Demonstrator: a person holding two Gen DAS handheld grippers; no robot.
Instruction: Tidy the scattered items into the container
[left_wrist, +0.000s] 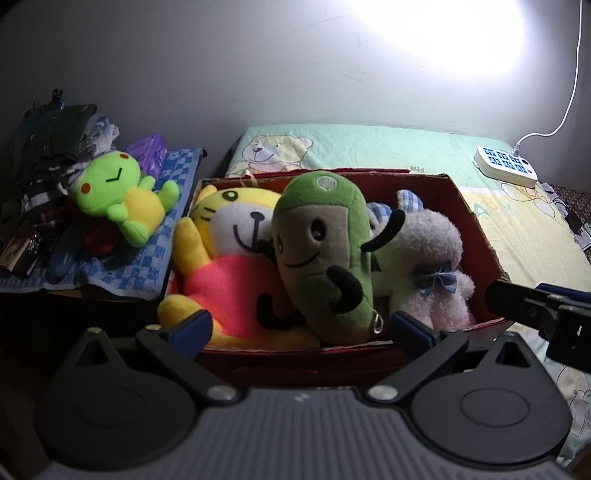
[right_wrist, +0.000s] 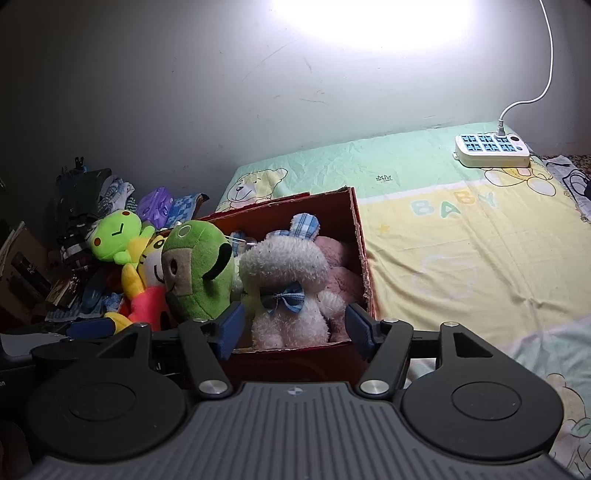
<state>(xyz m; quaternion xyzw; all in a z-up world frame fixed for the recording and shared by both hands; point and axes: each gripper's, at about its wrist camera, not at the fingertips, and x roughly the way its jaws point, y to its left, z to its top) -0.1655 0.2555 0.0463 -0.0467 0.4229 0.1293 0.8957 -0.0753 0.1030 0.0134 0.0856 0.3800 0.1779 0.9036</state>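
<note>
- Nearest us, our left gripper (left_wrist: 301, 330) sits at the box's near wall, jaws spread wide, nothing between the pads. It points steeply down over the rim.
- Our right gripper (right_wrist: 293, 328) does the same at the box's right end: jaws well apart, framing the white bear (right_wrist: 288, 291) without touching it, so we hold nothing. No earlier view is given, so we read it simply as released.
- The box (left_wrist: 476, 229), red cardboard, stands on the bed sheet (right_wrist: 461, 251). It is packed tight: the tiger (left_wrist: 236, 258) lies on its back at the left end, the green bean toy (left_wrist: 325, 258) stands propped against it in the middle, the white bear is wedged into the right end with a pink plush (right_wrist: 340, 266) behind it. We judge the toys lean on each other because the box is nearly full.
- Beyond the box's left wall, the frog (left_wrist: 118, 192) lies outside, on a blue checked cloth (left_wrist: 147, 258) over a dark heap of clutter. We judge it the one soft toy left to fetch; the left gripper is nearer to it.
- Farther off, a power strip (right_wrist: 493, 147) rests on the sheet by the wall, its white cable (right_wrist: 546, 74) running up. It is well apart from the box.
</note>
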